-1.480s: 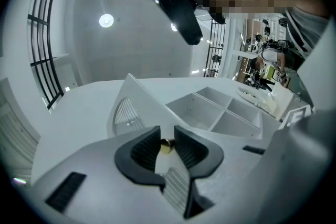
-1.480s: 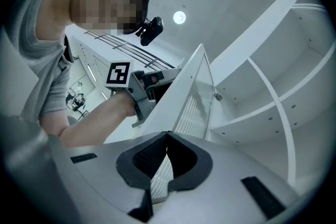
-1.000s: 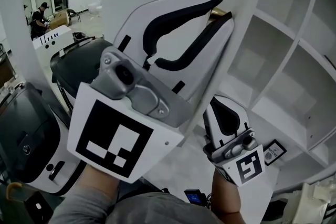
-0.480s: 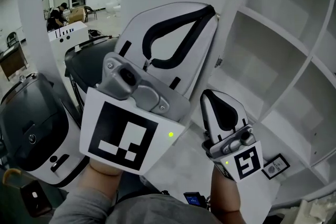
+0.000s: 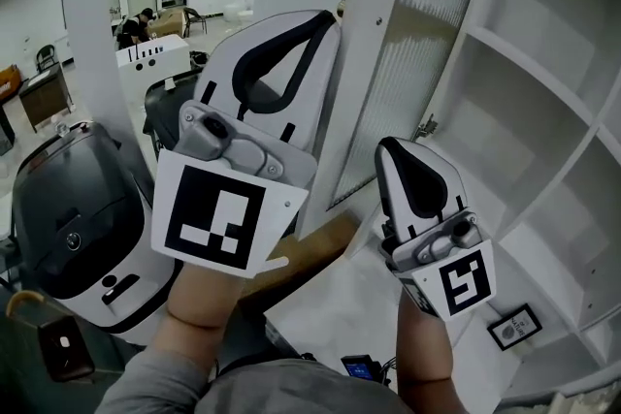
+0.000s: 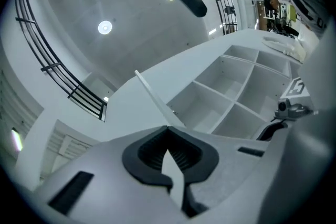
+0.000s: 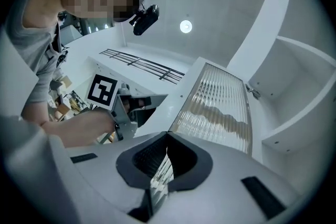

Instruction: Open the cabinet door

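Observation:
The cabinet door [image 5: 408,44], a white frame round ribbed glass [image 7: 215,107], stands swung out from the white shelf cabinet [image 5: 543,102]. My left gripper [image 5: 326,17] lies along the door's outer face with its jaws closed at the free edge [image 6: 155,99]. The small handle there is hidden by the jaws. In the left gripper view the tips [image 6: 168,128] meet right beside that edge. My right gripper [image 5: 390,144] hangs lower right, in front of the open cabinet, shut with nothing in it; the glass shows past its tips [image 7: 167,135].
Dark rounded machines [image 5: 68,218] stand on the floor at the left, behind a white pillar [image 5: 87,44]. A person [image 5: 144,18] sits far back in the room. The door's hinge [image 5: 424,126] is on the cabinet side. A small framed card [image 5: 513,326] lies on a low shelf.
The left jaws closed at the door's edge, then the door swung out from the cabinet, leftward with the left gripper. The right gripper rose a little.

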